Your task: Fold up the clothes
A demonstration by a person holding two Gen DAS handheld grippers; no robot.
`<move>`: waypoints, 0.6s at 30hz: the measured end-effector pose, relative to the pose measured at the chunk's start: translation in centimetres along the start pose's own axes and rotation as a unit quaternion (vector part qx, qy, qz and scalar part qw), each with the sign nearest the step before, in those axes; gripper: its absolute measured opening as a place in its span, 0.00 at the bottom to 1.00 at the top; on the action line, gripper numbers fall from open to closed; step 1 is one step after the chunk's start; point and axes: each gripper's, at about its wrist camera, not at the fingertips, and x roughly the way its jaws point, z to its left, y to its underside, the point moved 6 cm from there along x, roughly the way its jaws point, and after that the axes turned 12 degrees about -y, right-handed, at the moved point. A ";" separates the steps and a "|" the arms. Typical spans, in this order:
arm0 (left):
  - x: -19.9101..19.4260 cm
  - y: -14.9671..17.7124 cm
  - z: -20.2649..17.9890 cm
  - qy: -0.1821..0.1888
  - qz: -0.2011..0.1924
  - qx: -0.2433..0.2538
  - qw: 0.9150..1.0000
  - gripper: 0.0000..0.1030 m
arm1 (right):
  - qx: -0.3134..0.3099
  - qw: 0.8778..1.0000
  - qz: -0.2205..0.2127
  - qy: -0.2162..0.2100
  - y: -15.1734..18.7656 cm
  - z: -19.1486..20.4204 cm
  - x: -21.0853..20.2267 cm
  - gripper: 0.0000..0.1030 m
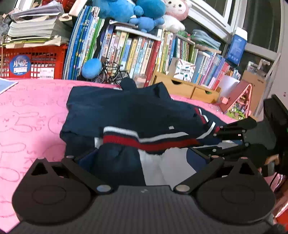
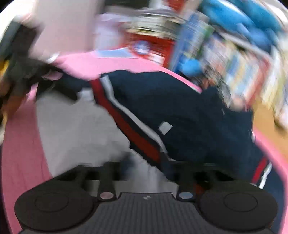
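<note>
The navy garment (image 1: pixel 126 111), banded in red and white with a white lining, lies bunched on the pink bunny-print cover (image 1: pixel 30 115) of the worktop. Its striped hem drapes straight across the front of the left tool (image 1: pixel 142 160); cloth fills the space between the arms and hides the fingertips, so I cannot tell whether that tool is pinching it or merely under it. The right tool (image 1: pixel 234 133) reaches in from the right edge of the left wrist view, its narrow fingers close together at the striped band, gripping the edge of the cloth.

Behind the worktop stand crowded rows of children's books (image 1: pixel 144 52), a red crate (image 1: pixel 34 61) under stacked papers, blue plush toys (image 1: pixel 129 10), a small model bicycle (image 1: pixel 111 72) and wooden drawers (image 1: pixel 187 88).

The right wrist view is smeared by motion: it shows the garment (image 2: pixel 180 111) spread in front of the right tool (image 2: pixel 145 171), white lining to the left, and the left tool as a dark blur at upper left. The left wrist view alone is sharp.
</note>
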 end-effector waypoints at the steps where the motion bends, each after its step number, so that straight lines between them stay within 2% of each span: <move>1: -0.2 -0.2 0.1 0.001 -0.003 -0.001 1.000 1.00 | -0.011 1.000 -0.003 0.014 -0.2 0.4 -0.1 0.18; 2: -0.3 -0.4 0.2 0.001 -0.006 -0.005 1.000 1.00 | -0.024 0.999 -0.006 0.027 -0.4 0.9 -0.3 0.15; 5: -0.5 -0.9 0.4 0.007 -0.017 -0.015 1.000 1.00 | -0.054 0.995 -0.030 0.073 -1.3 1.4 -1.1 0.14; 8: 0.2 -1.1 0.4 -0.001 -0.019 -0.014 1.000 1.00 | -0.112 0.982 -0.055 0.139 -2.6 1.9 -1.1 0.13; 11: 2.1 -0.8 1.3 -0.032 0.005 -0.009 0.999 1.00 | -0.163 0.968 -0.056 0.182 -2.9 2.3 0.6 0.13; 14: 3.8 -0.2 2.1 -0.054 0.045 -0.014 0.997 1.00 | -0.140 0.976 -0.041 0.162 -2.0 2.1 2.6 0.13; 18: 4.3 0.1 1.9 -0.072 0.052 -0.001 0.996 1.00 | -0.105 0.987 -0.028 0.121 -0.7 2.5 3.2 0.16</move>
